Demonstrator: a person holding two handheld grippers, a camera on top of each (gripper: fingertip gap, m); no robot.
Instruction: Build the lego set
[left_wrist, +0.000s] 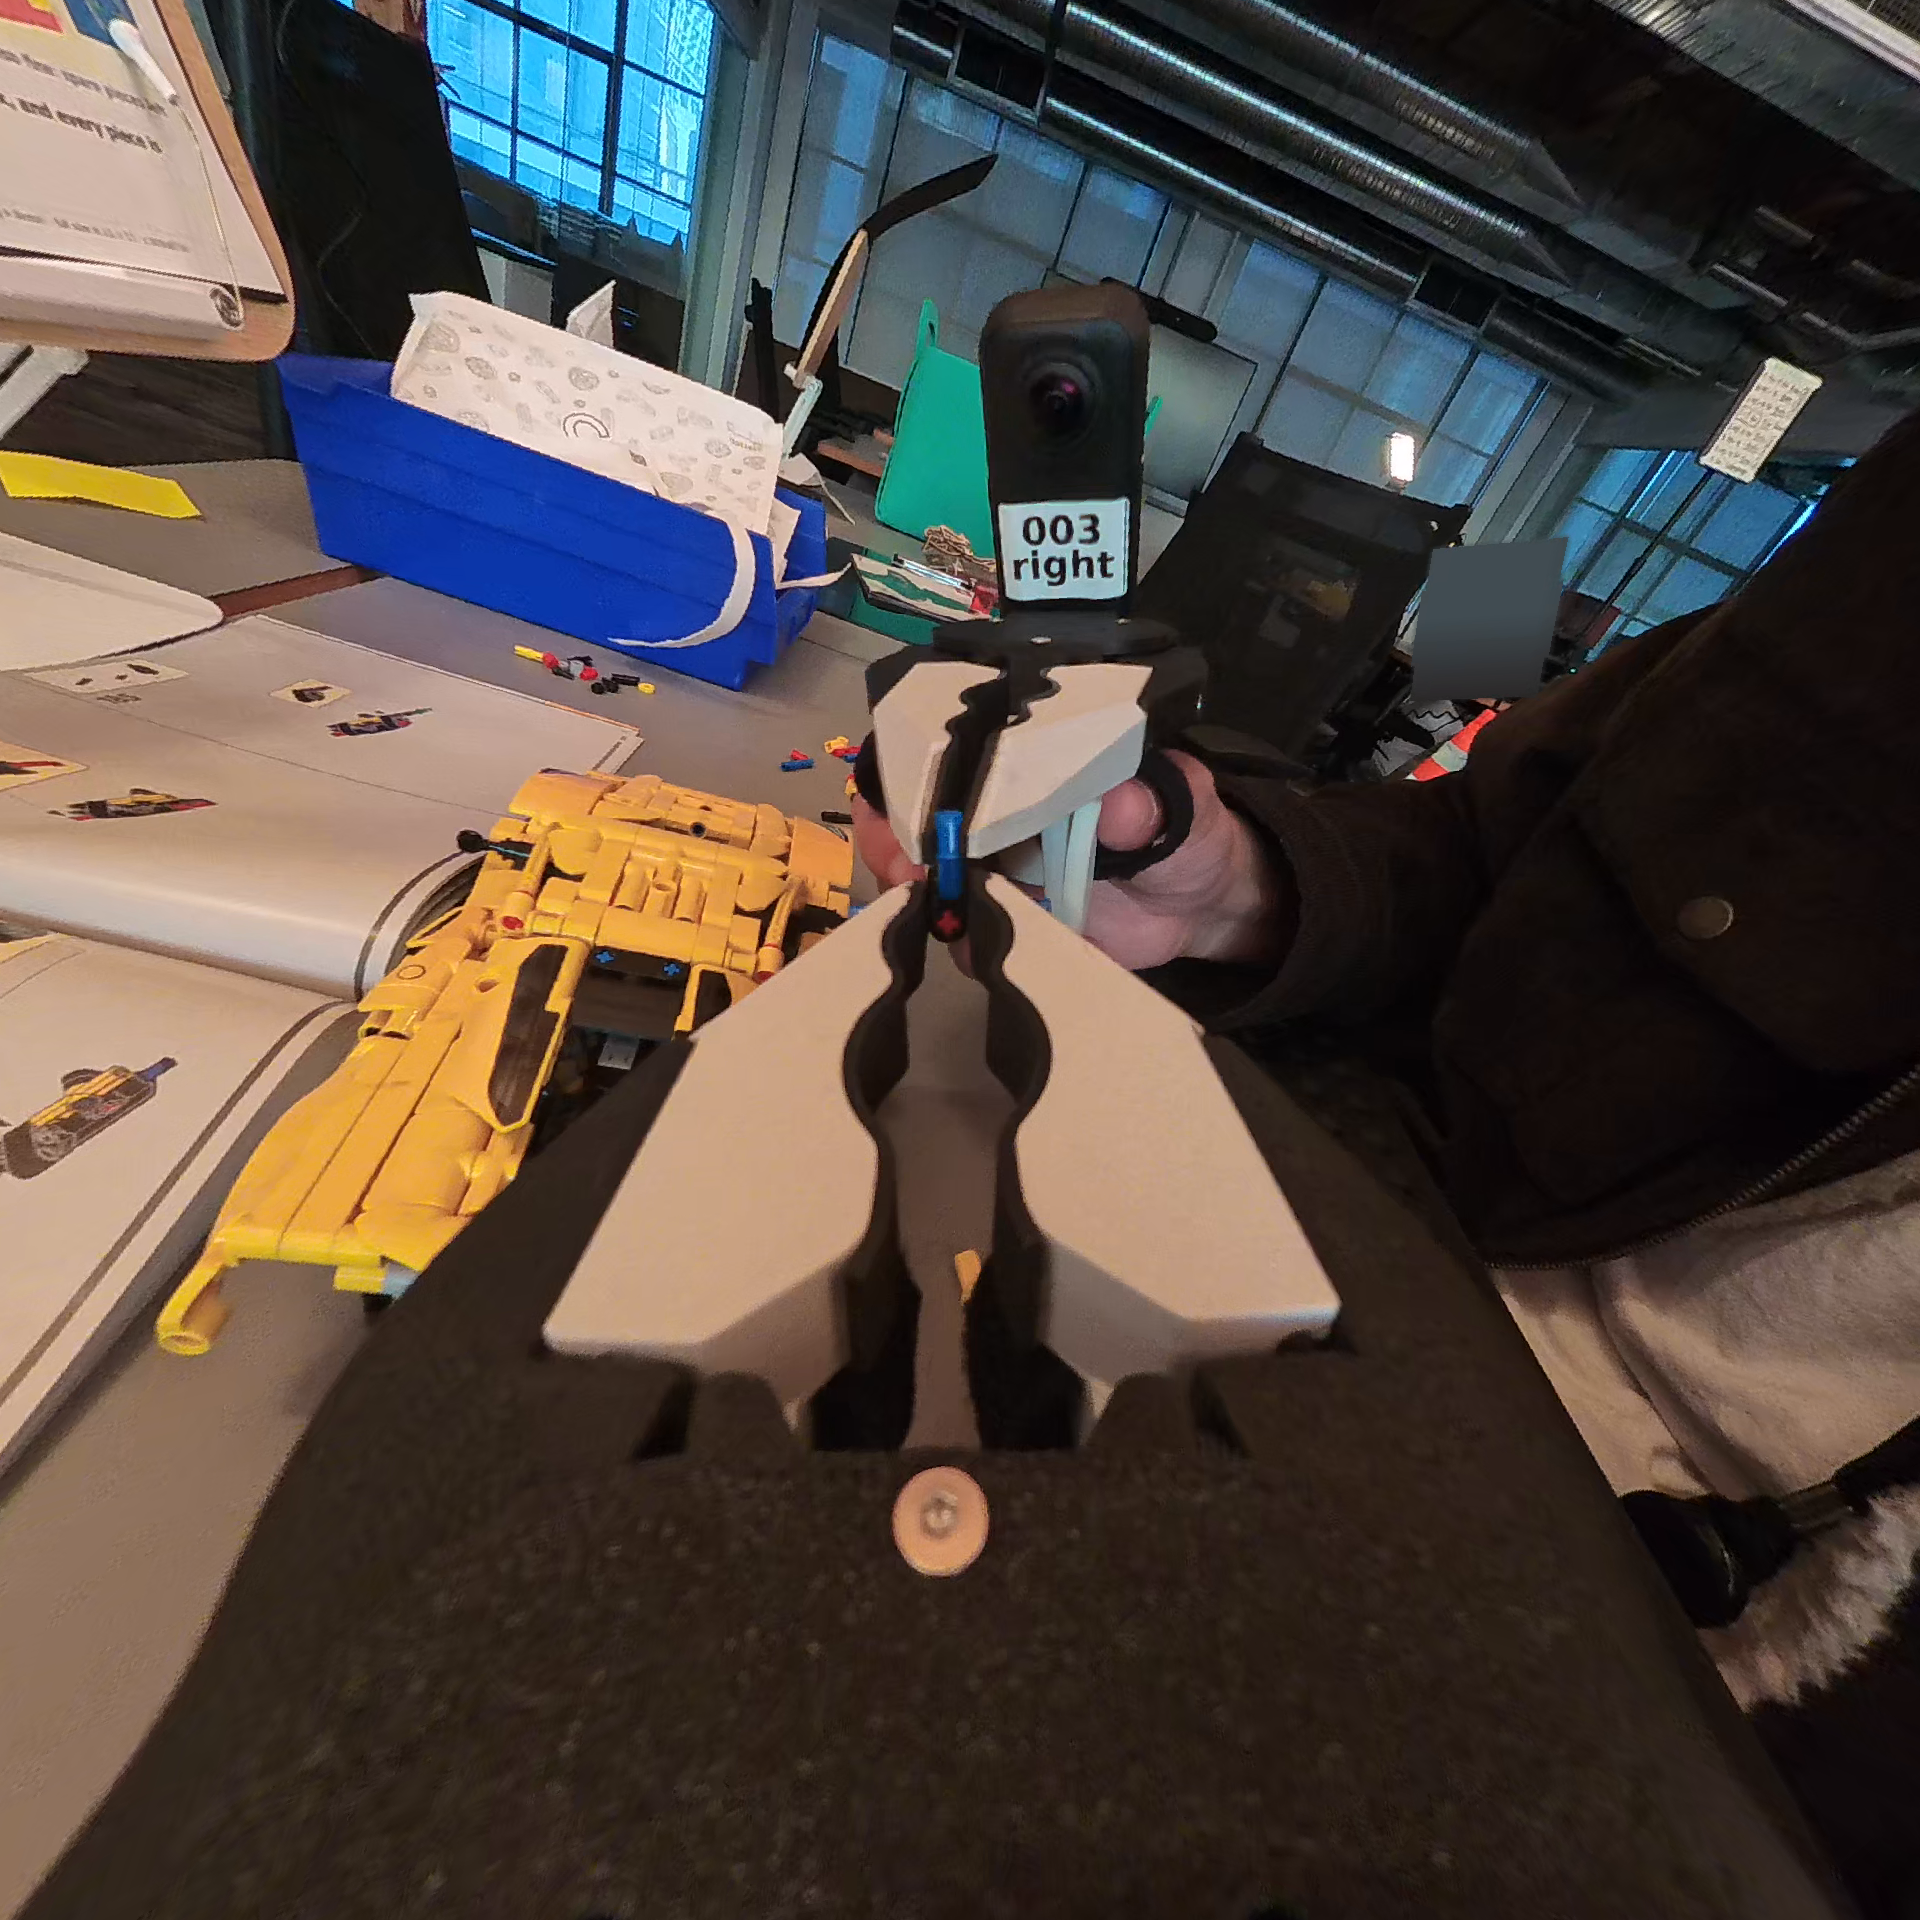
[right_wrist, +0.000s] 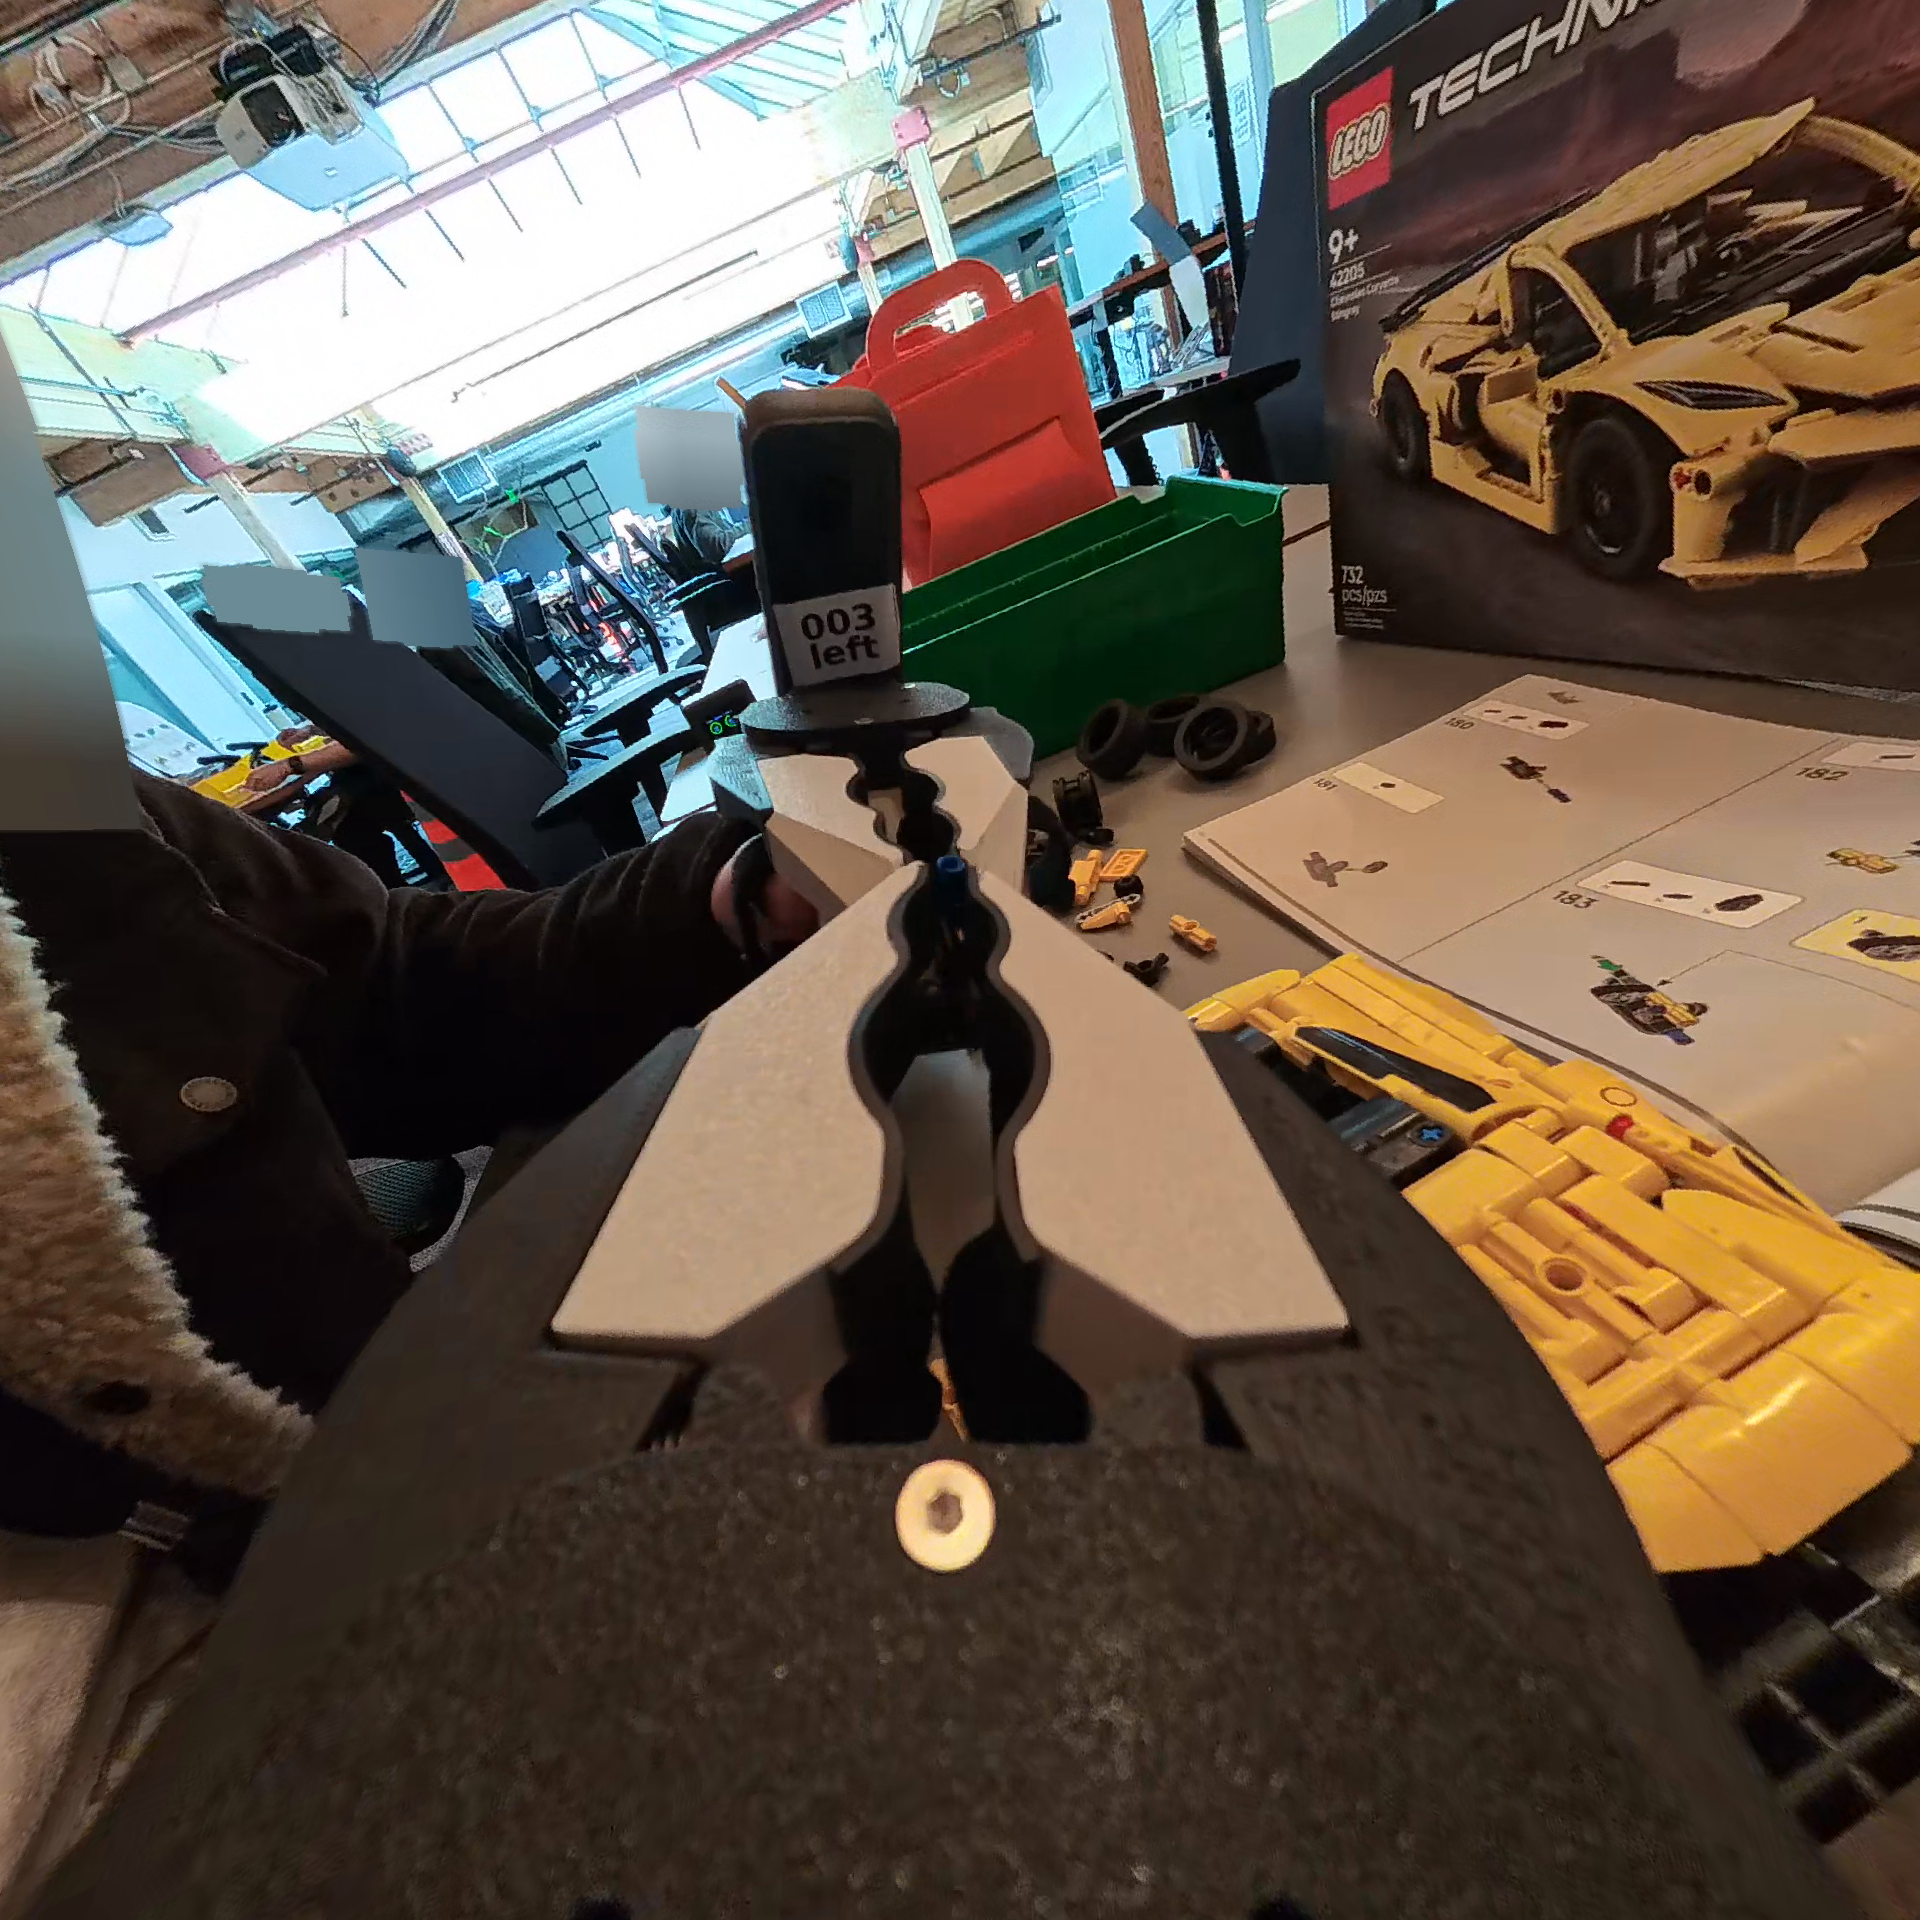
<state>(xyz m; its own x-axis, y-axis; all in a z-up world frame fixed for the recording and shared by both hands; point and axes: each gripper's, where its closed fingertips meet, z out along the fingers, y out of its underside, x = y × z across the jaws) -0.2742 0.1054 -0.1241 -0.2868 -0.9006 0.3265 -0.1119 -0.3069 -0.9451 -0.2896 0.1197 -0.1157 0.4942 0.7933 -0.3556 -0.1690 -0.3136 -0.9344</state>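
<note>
Both grippers meet tip to tip above the table, right beside the yellow car (left_wrist: 540, 997). The left gripper (left_wrist: 943, 896) has its fingers nearly closed around a small black piece (left_wrist: 948, 921) with a red cross end; how much of that piece the tips actually clamp is hard to tell, since dark padding swallows it. The right gripper (left_wrist: 940, 831) faces it, fingers pinched tight on a blue pin (left_wrist: 945, 844), and the pin touches the black piece. From the right wrist view the pin (right_wrist: 945, 871) shows only as a blue tip between the fingers of the right gripper (right_wrist: 943, 883), with the left gripper (right_wrist: 914, 821) just behind it. The car (right_wrist: 1621, 1278) lies on the open manual (right_wrist: 1558, 821); its near end is cut off by the gripper body in both views. Beyond the car, 4 or so black tyres (right_wrist: 1184, 736) sit by a green bin (right_wrist: 1091, 613), their count blurred by overlap. Loose small parts (right_wrist: 1117, 894) scatter between tyres and car. A blue bin (left_wrist: 540, 540) stands behind the car on the other side.
</note>
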